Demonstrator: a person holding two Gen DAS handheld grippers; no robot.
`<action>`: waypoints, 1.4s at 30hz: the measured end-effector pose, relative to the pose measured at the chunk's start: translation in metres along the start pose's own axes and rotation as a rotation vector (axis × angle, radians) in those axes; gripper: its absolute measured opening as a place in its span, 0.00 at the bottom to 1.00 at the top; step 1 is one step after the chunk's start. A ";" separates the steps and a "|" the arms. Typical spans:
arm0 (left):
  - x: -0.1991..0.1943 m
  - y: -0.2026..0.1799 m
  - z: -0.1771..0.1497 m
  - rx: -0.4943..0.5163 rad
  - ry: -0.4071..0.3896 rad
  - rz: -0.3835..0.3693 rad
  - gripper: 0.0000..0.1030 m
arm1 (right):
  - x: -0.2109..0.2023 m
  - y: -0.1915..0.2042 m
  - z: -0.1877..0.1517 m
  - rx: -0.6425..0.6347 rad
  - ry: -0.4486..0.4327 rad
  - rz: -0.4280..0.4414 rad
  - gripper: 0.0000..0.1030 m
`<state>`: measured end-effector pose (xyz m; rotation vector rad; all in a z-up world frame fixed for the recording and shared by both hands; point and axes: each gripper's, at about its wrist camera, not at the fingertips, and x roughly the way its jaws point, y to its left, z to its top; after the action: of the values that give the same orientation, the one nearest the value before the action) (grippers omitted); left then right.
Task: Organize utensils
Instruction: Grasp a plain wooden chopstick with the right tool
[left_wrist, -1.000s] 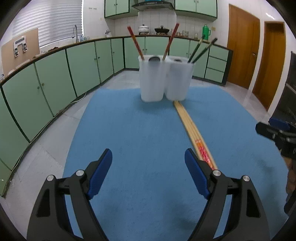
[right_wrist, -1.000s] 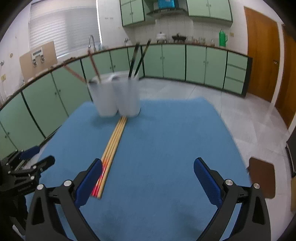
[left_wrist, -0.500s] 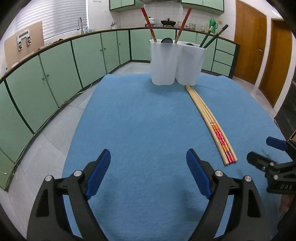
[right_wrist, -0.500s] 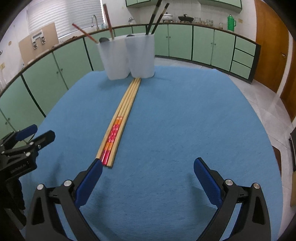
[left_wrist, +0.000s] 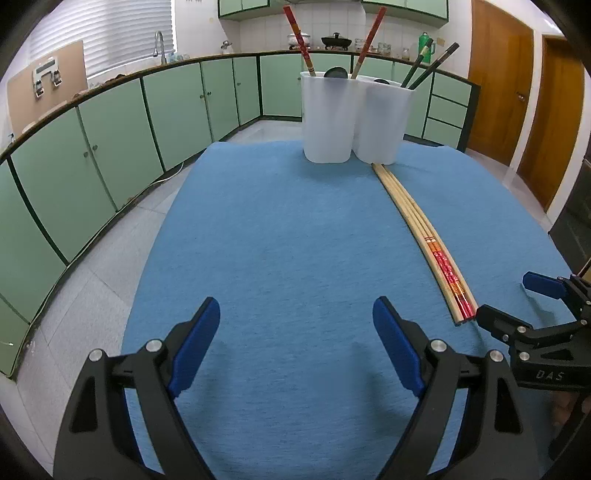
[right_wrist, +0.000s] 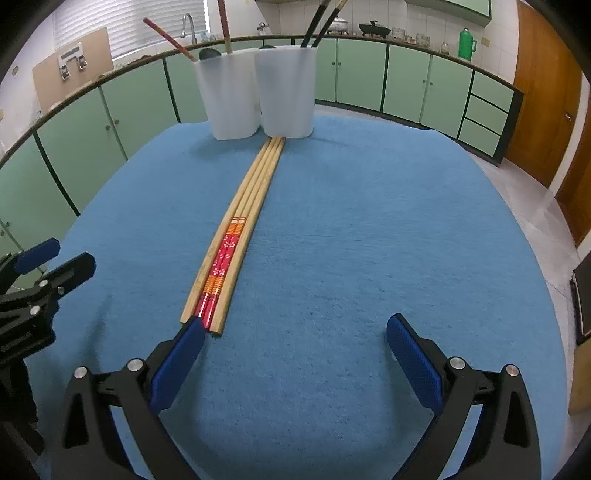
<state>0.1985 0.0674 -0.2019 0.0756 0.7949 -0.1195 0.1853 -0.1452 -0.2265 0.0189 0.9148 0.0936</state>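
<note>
Both grippers hang with jaws apart and empty: the left gripper (left_wrist: 295, 343) over bare blue mat (left_wrist: 280, 236), the right gripper (right_wrist: 295, 354) with its left pad at the near ends of the chopsticks (right_wrist: 240, 236). These run toward twelve o'clock, up to the white holders (right_wrist: 258, 92). Pickup is starting; next, the right gripper should centre over the ends and close.

Two holders (right_wrist: 258, 96) side by side at desk (right_wrist: 369, 240) far edge; loose chopsticks (right_wrist: 240, 236) run from them toward the near side.

Four chopsticks (right_wrist: 236, 236) flat on blue cloth, side by side, tips touching white holders (right_wrist: 255, 92).
</note>
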 end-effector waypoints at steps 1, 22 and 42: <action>0.001 0.001 0.000 -0.001 0.001 0.000 0.80 | 0.001 0.001 0.001 -0.002 0.004 -0.004 0.94; 0.006 -0.004 -0.002 -0.001 0.023 -0.012 0.81 | -0.010 -0.016 -0.005 0.040 -0.027 0.025 0.80; 0.007 -0.027 -0.002 0.008 0.036 -0.074 0.81 | -0.009 -0.005 -0.005 -0.019 -0.032 0.065 0.07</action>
<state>0.1979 0.0404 -0.2088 0.0557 0.8336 -0.1920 0.1766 -0.1514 -0.2228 0.0325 0.8810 0.1621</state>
